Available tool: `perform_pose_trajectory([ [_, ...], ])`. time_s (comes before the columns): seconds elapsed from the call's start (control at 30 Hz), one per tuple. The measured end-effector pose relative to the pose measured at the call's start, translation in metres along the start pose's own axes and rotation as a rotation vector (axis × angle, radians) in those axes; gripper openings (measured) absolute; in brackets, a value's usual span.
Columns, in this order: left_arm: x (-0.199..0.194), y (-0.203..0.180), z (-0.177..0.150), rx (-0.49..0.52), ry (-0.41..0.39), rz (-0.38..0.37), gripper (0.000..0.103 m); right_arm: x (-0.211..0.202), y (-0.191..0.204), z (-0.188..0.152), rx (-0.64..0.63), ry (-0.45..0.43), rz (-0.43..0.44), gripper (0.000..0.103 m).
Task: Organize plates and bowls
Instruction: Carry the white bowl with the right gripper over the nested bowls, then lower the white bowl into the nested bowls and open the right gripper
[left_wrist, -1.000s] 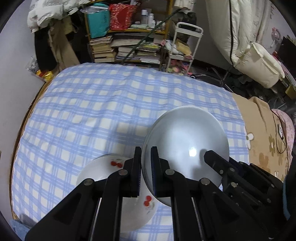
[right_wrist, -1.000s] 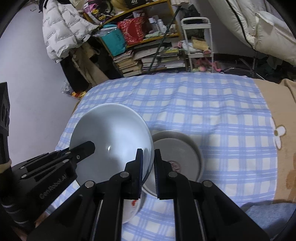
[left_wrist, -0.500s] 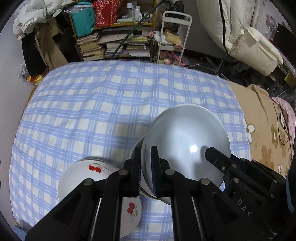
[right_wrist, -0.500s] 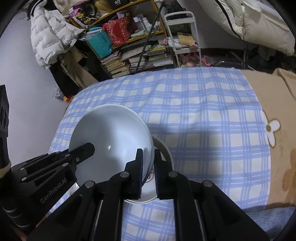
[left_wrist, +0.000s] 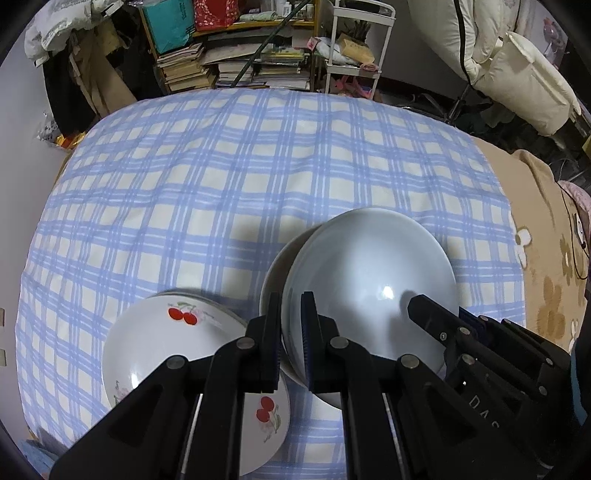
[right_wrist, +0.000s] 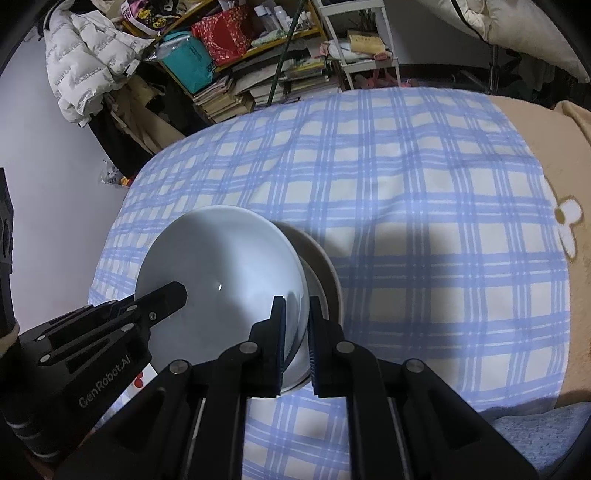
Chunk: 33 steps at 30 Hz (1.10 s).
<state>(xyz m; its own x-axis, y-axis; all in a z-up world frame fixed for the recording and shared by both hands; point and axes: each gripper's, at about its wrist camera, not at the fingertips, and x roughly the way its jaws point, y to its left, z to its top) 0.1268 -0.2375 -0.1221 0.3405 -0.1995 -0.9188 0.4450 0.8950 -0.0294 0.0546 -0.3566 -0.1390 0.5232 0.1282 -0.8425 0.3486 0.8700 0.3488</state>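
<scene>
Two grippers, left (left_wrist: 290, 334) and right (right_wrist: 295, 332), nearly closed, clamped on opposite rims of pale glossy bowl (left_wrist: 369, 291). Tilted just above another bowl (right_wrist: 325, 273), empty inside, beside cherry-printed plate (left_wrist: 162, 347) on checked cloth (left_wrist: 221, 166).

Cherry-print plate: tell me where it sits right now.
In the left wrist view the cherry-print plate lies on the checked cloth at lower left, just left of the pale bowl both grippers hold.
</scene>
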Motion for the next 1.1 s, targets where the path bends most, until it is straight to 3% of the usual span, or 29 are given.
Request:
perform_pose_trajectory([
  [0.53, 0.014, 0.007, -0.006, -0.044, 0.040, -0.026, 0.009, 0.011, 0.001, -0.001, -0.018, 0.005, -0.038, 0.012],
  [1.1, 0.020, 0.007, -0.006, -0.054, 0.040, -0.005, 0.009, 0.020, 0.000, 0.000, -0.006, 0.016, -0.042, 0.012],
])
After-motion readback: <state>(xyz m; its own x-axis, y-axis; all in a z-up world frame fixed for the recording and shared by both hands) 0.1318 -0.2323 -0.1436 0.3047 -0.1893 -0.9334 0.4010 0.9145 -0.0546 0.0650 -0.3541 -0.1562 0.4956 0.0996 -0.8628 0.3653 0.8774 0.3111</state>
